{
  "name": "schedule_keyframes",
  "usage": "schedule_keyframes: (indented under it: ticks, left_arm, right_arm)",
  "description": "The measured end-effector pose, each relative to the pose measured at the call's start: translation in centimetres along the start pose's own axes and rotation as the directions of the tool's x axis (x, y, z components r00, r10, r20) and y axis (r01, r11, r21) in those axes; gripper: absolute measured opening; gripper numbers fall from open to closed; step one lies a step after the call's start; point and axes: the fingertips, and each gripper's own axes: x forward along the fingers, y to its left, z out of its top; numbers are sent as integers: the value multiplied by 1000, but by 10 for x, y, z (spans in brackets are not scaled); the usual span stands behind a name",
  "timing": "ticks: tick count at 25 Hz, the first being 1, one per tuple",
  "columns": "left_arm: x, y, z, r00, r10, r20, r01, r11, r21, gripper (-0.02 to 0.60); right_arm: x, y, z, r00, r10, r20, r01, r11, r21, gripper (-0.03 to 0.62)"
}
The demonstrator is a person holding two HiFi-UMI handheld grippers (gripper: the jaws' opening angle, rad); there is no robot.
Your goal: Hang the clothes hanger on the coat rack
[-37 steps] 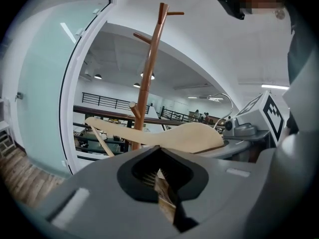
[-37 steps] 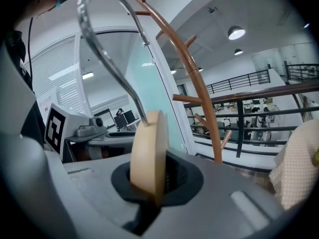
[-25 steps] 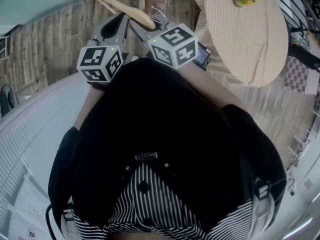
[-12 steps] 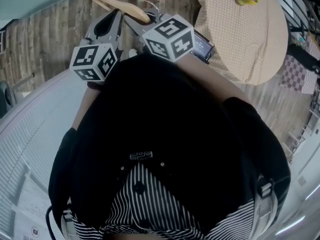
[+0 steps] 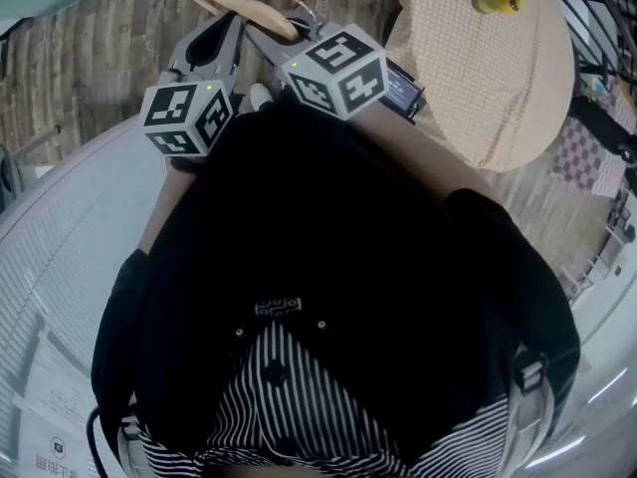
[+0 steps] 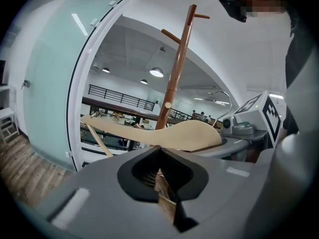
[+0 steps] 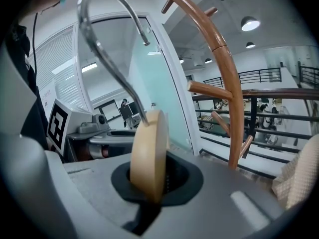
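Observation:
I hold a light wooden clothes hanger [image 5: 227, 6] with both grippers at the top of the head view. My left gripper [image 5: 221, 40] is shut on a thin wooden part of the hanger [image 6: 160, 187], whose broad arm [image 6: 169, 135] crosses in front of its jaws. The right gripper [image 5: 277, 36] is shut on the hanger's wooden body [image 7: 148, 156] just below the metal hook [image 7: 104, 31]. Straight ahead stands the brown wooden coat rack [image 6: 177, 68], and its pole and pegs [image 7: 227, 78] rise to the right of the hook, apart from it.
A round table with a checked cloth [image 5: 498, 78] stands at the right with a small yellow object [image 5: 495, 4] on it. A frosted glass door [image 6: 55, 83] and a white curved wall [image 5: 70, 237] lie at the left. The floor is wood planks.
Both grippers and the hanger have shifted slightly up and left in the head view. Both grips are unchanged.

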Motion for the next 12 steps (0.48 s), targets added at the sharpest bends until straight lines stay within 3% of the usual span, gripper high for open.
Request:
schedule_keyframes:
  ticks: [12]
  left_arm:
    - [16, 2, 6, 1000, 4, -2, -4, 1000, 10, 3]
  right_arm:
    - [2, -16, 6, 1000, 8, 6, -8, 1000, -16, 2]
